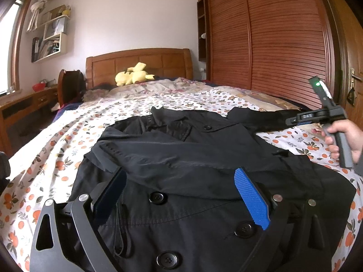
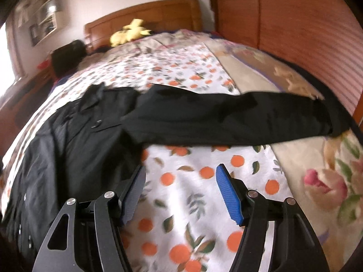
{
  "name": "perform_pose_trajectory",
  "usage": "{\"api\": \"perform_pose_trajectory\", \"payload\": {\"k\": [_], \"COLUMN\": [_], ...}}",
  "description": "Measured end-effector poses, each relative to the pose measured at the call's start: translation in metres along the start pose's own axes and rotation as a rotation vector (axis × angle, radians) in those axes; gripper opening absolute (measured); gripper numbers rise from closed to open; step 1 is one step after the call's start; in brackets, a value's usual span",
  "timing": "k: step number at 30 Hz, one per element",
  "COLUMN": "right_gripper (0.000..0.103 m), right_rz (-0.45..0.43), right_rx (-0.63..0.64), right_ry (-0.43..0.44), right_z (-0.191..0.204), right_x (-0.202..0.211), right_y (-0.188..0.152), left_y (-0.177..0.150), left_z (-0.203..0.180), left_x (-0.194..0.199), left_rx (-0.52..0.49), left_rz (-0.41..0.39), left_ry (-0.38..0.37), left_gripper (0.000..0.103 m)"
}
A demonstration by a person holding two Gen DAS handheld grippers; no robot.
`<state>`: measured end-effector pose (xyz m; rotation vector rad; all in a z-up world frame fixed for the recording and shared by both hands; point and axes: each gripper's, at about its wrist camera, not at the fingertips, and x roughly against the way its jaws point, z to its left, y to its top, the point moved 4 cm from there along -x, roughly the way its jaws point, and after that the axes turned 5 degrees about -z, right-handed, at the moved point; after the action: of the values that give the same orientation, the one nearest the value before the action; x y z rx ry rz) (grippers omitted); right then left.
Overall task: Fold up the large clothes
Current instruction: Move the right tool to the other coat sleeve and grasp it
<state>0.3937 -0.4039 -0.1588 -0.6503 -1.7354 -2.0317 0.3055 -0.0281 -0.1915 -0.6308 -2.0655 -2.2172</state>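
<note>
Daylight from the window [image 1: 9, 34] at left; right wrist view motion-blurred, fisheye-bent edges.

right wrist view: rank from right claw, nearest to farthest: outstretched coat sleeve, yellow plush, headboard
From the right claw, open over bare sheet:
1. Coat sleeve, stretched across the bed just ahead of the fingers.
2. Yellow plush, far end of the bed, left of centre.
3. Headboard, right behind the plush, against the wall.

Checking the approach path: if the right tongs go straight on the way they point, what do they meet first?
Likely the bedsheet just ahead of the open right tongs; the coat's outstretched sleeve lies beyond. Depth is unclear.
</note>
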Motion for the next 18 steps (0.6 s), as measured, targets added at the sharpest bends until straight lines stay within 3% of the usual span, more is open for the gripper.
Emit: {"api": "perform_pose_trajectory", "payload": {"k": [8,18], "right_gripper": [0.062,0.062], "right_rz": [0.054,0.075], "right_rx": [-0.147,-0.345], "right_ry": [-0.034,-0.023], "right_z": [-0.04,-0.078], "right_x": [-0.046,-0.074], "right_y": [0.012,0.021], "left_y": [0.0,0.0], "left_z": [-0.001,-0.002], "left_x": [0.001,-0.001], "left_rx": [-0.003,-0.002], "left_rz": [0.0,0.009], "left_ry": [-0.008,-0.014], "left_gripper": [0.097,0.097]}}
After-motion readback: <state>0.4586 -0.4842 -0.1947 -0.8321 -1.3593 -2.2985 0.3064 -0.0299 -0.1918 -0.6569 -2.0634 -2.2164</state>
